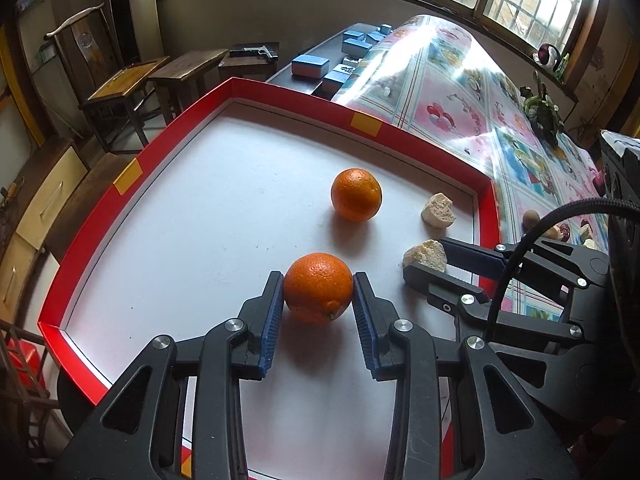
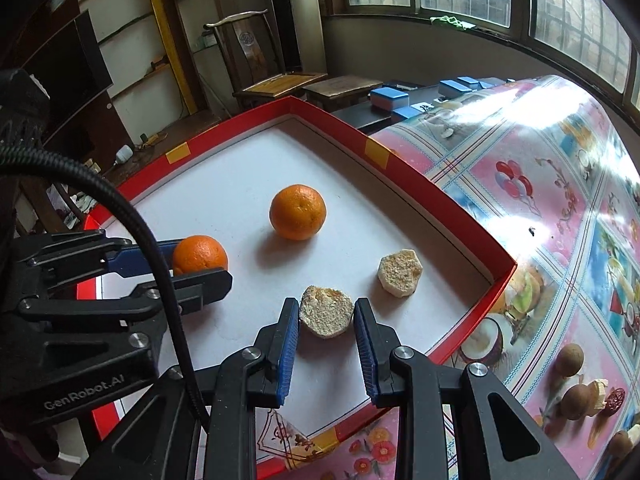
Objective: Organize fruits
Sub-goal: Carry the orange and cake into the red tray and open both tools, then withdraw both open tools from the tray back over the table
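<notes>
Right gripper (image 2: 326, 314) fingers (image 2: 289, 344) clamp pale fruit chunk (image 2: 326, 317).

Near orange (image 2: 200, 255) half hidden behind left tool (image 2: 208, 276) and cable (image 2: 120, 208) in right wrist view. Red tray's (image 1: 72, 248) near edge cut off by frame. Small fruits (image 2: 576, 384) on desk (image 2: 540, 184) too distorted to identify.

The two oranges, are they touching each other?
Apart. In the left wrist view, bare white tray floor separates the far orange from the near orange.
</notes>
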Tool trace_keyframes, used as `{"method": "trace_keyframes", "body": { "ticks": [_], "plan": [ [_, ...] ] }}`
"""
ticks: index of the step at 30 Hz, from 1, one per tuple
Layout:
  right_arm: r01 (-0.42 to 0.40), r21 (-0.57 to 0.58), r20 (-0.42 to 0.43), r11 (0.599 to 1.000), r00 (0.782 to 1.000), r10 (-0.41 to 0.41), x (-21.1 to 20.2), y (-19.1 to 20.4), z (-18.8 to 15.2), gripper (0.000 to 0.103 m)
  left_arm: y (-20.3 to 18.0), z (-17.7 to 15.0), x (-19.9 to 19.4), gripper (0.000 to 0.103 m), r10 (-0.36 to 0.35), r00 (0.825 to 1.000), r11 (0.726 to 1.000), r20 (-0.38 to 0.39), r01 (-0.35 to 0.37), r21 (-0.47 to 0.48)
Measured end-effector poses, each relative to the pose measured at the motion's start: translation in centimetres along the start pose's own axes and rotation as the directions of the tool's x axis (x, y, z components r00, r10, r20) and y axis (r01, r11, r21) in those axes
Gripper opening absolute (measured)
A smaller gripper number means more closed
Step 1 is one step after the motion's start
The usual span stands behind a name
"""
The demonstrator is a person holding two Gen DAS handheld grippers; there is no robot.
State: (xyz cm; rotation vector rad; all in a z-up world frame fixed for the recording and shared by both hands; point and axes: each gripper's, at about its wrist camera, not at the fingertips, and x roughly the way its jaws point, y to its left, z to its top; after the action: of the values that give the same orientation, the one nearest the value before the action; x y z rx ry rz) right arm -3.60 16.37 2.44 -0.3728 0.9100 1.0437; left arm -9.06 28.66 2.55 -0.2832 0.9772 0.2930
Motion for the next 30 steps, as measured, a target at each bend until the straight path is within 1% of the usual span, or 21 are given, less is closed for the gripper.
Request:
{"method": "trace_keyframes", "body": {
  "ticks": [2, 4, 5, 8, 14, 19, 24, 30],
  "plan": [
    [-0.001, -0.001, 0.003, 1.000, 1.000, 0.001, 0.0, 0.0, 0.0, 0.027, 0.1, 0.1, 0.0, 0.040, 0.017, 1.000, 1.000, 0.005, -0.017, -0.005],
    [0.000, -0.001, 0.001, 1.000, 1.000, 0.000, 0.0, 0.0, 0.0, 0.029, 0.2, 0.1, -0.2, 0.047, 0.032, 0.999, 0.999, 0.015, -0.032, -0.008],
    [0.002, 0.000, 0.000, 1.000, 1.000, -0.002, -0.1, 0.0, -0.1, 0.033, 0.3, 0.1, -0.3, 0.052, 0.036, 0.999, 0.999, 0.020, -0.035, -0.011],
    [0.001, 0.014, 0.010, 1.000, 1.000, -0.001, -0.9, -0.1, -0.4, 0.034, 0.7, 0.2, -0.7, 0.063, 0.049, 0.998, 0.998, 0.034, -0.048, -0.028],
    [-0.018, 0.047, 0.064, 0.999, 0.998, 0.015, -3.2, -0.5, -0.7, 0.035, 0.1, 0.1, -1.5, 0.063, 0.086, 0.994, 0.996, 0.062, -0.084, -0.023],
    [-0.013, 0.076, 0.100, 0.997, 0.995, 0.006, -5.5, -1.2, -1.8, 0.037, -1.5, -0.1, -2.3, 0.063, 0.086, 0.992, 0.996, 0.088, -0.086, 0.004],
    [0.004, 0.118, 0.125, 0.993, 0.992, -0.018, -7.8, -2.7, -3.5, 0.037, -3.9, -0.2, -2.8, 0.063, 0.056, 0.993, 0.997, 0.100, -0.061, 0.042],
    [0.046, 0.187, 0.131, 0.981, 0.989, -0.071, -10.2, -5.4, -6.2, 0.038, -7.3, -0.3, -2.9, 0.063, 0.013, 0.995, 0.995, 0.098, -0.023, 0.095]
  ]
}}
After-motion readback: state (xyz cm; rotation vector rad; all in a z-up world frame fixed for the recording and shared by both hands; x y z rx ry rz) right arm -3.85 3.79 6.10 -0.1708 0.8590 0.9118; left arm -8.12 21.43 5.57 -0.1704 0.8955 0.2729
